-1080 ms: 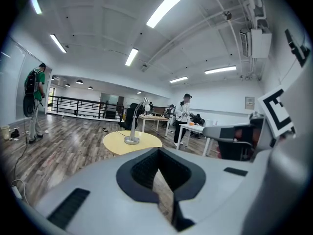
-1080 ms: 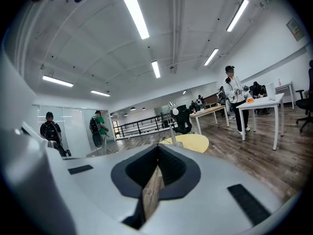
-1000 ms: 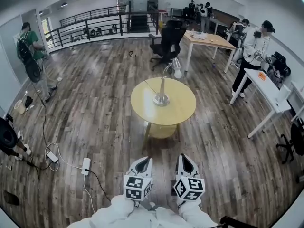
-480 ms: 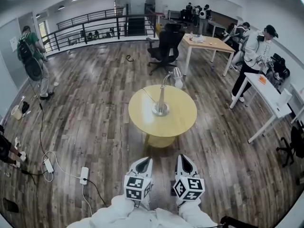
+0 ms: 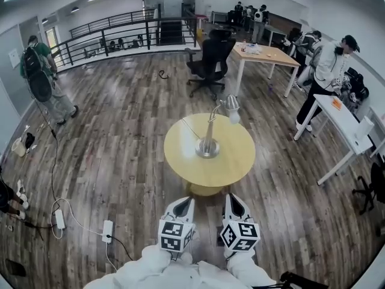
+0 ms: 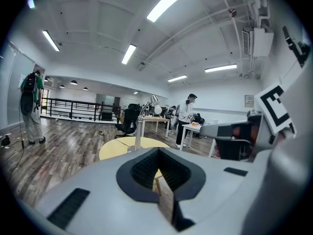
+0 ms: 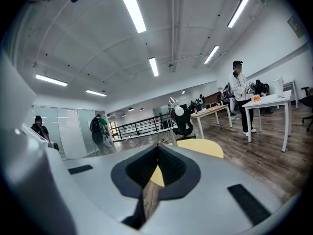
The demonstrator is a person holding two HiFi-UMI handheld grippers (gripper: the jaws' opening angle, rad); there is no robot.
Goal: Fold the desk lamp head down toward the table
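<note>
A silver desk lamp (image 5: 209,138) stands upright on a round yellow table (image 5: 228,167), its base near the table's middle and its head (image 5: 232,105) with a white bulb raised at the far right. The lamp (image 6: 142,122) shows ahead in the left gripper view, and its head (image 7: 177,106) in the right gripper view. My left gripper (image 5: 182,206) and right gripper (image 5: 233,204) are side by side just short of the table's near edge. Both are shut with nothing between the jaws, apart from the lamp.
A black office chair (image 5: 210,59) stands beyond the table, and a wooden desk (image 5: 266,54) behind it to the right. White desks (image 5: 343,118) with people line the right side. A power strip and cables (image 5: 107,229) lie on the wood floor at left.
The table and lamp have come closer and lower in the head view as I walked toward them. Both grippers kept their place in front of me and stayed shut.
</note>
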